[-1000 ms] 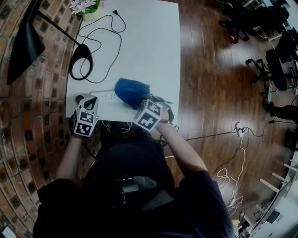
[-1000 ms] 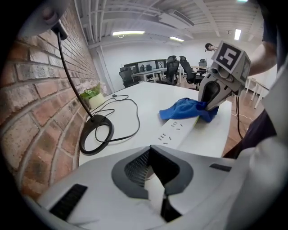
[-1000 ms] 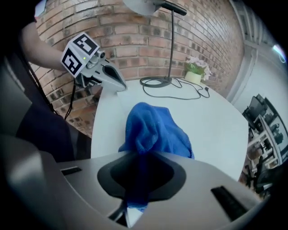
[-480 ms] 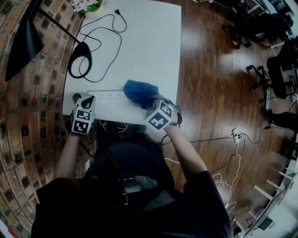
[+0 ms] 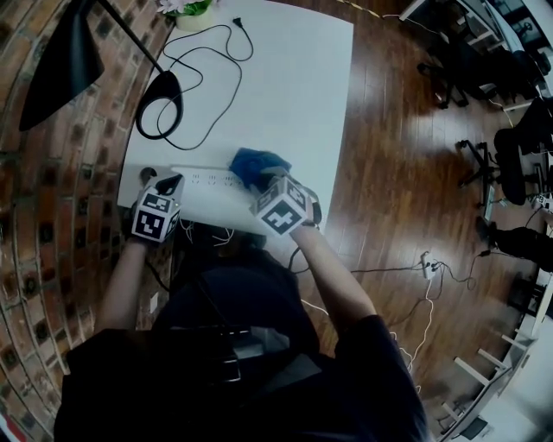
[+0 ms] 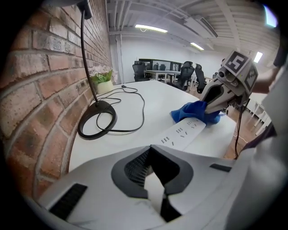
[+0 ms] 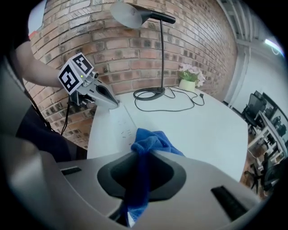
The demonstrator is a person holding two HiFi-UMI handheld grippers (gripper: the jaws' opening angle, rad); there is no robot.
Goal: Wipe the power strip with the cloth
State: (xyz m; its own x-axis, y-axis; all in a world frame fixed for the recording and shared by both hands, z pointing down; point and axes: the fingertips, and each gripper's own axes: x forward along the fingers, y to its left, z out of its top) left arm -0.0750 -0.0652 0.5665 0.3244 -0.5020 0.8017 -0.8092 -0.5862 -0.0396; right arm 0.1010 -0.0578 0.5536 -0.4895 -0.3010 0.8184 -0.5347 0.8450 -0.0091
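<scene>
Item: white power strip (image 5: 210, 179), lying left to right along the near edge of the white table (image 5: 285, 86), sockets facing up. Your left gripper (image 5: 170, 183) has its jaws pressed together, tips down at the strip's left end. Nothing shows between them but white surface below. Your right gripper (image 5: 266, 183) is pinching the blue cloth (image 5: 253, 162) by a fold, and the rest is bunched in a loose heap on the strip's right end. Also present: a black desk lamp (image 5: 60, 69) with its ring base (image 5: 160, 108) and trailing cord at far left, and a flower pot (image 5: 192, 9) at the far edge against the brick wall (image 5: 52, 198). Risks, as judged from here: the strip sits close to the near edge, so a stroke towards you could push it off if your left tips only rest on it and do not pin it. The cloth is held by a narrow fold and could slip from the jaws under drag. A bunched cloth touches little of the surface, and a low right gripper could scrape the casing with bare jaw tips. Loose pile may snag in the socket slots. Markings: square black-and-white markers on both gripper cubes. No brand or lettering is legible on the strip, only the socket slots.
</scene>
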